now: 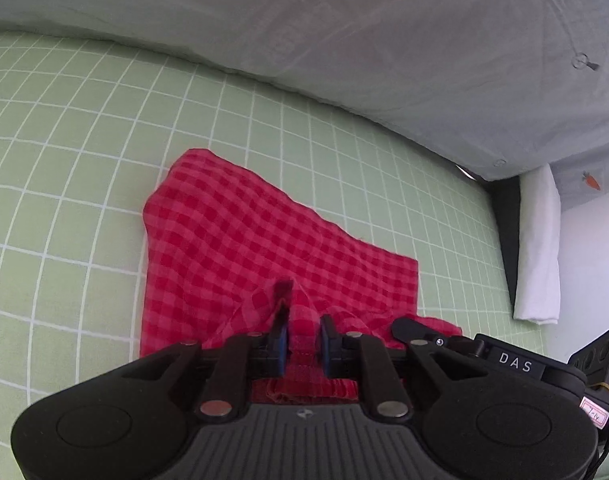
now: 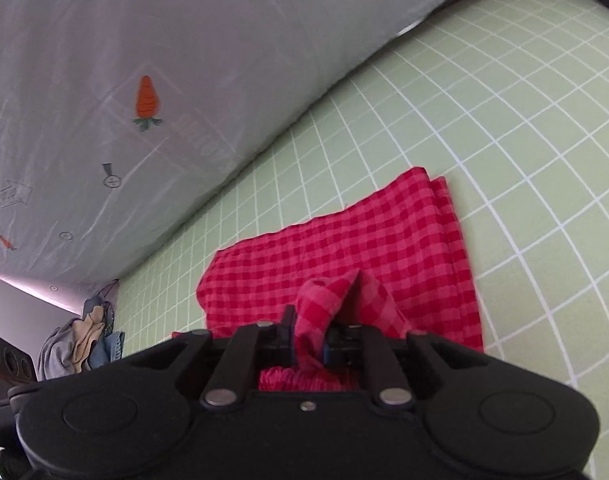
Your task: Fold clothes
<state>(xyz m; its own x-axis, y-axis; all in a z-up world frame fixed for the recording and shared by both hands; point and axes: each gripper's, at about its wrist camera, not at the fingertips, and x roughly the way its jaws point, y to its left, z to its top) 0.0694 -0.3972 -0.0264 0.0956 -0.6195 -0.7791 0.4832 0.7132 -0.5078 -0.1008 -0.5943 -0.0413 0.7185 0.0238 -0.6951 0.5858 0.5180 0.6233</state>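
A red checked garment point(image 1: 240, 240) lies partly folded on a green grid-pattern bed sheet point(image 1: 64, 152). My left gripper point(image 1: 303, 334) is shut on a bunched edge of the garment at its near side. In the right wrist view the same garment point(image 2: 376, 240) lies flat, with a folded edge at its far right. My right gripper point(image 2: 309, 340) is shut on a raised bunch of the cloth at its near edge. The other gripper's body point(image 1: 544, 364) shows at the right of the left wrist view.
A grey duvet with carrot prints point(image 1: 384, 40) lies along the far side of the sheet point(image 2: 504, 120); it also fills the left of the right wrist view point(image 2: 124, 120). A white cloth point(image 1: 538, 248) hangs at the bed's edge. A heap of clothes point(image 2: 80, 344) lies at the far left.
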